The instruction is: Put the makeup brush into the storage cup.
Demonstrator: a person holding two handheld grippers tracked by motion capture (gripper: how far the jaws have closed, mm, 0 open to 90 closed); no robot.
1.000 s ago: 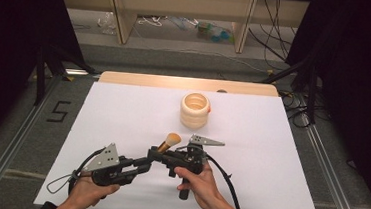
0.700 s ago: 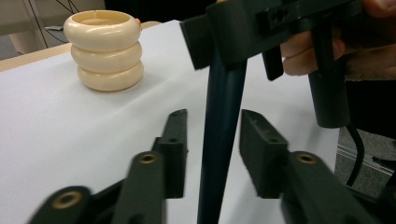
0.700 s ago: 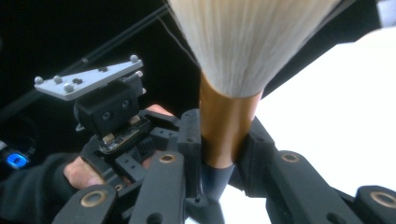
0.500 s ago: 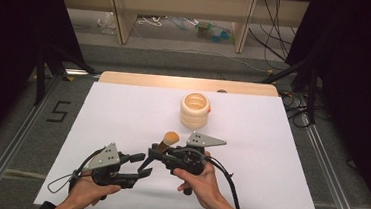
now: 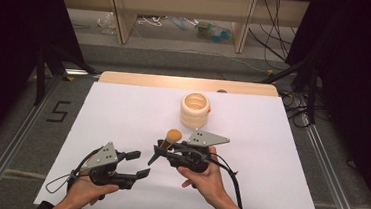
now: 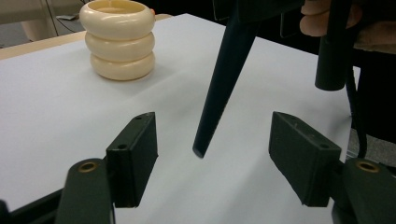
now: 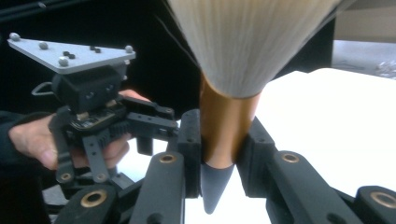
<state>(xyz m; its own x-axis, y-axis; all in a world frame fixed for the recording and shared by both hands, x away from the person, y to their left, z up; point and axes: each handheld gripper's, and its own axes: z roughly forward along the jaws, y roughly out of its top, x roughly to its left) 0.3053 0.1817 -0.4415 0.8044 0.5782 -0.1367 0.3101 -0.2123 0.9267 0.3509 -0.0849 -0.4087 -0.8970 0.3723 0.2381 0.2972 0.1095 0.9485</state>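
Observation:
A makeup brush [image 5: 169, 142] with a tan tuft, copper collar [image 7: 227, 122] and dark tapered handle [image 6: 225, 79] is held above the white table. My right gripper [image 5: 164, 148] is shut on the collar [image 7: 224, 140], tuft up and handle tip down-left. My left gripper [image 5: 137, 164] stands open at the front left, its jaws wide apart on either side of the handle tip without touching it [image 6: 215, 161]. The left gripper [image 7: 93, 109] and its hand also appear beyond the brush. A cream ribbed holder [image 5: 195, 109] stands behind, apart from both grippers.
The white table top [image 5: 123, 109] spreads bare to the left and right of the cream holder [image 6: 121, 39]. A wooden strip [image 5: 185, 83] runs along the far edge. Cables trail from both grippers toward the front edge.
The grippers were together at the brush handle a second ago. Now my left gripper has drawn back to the left and stands open, while the right has tilted the brush more upright.

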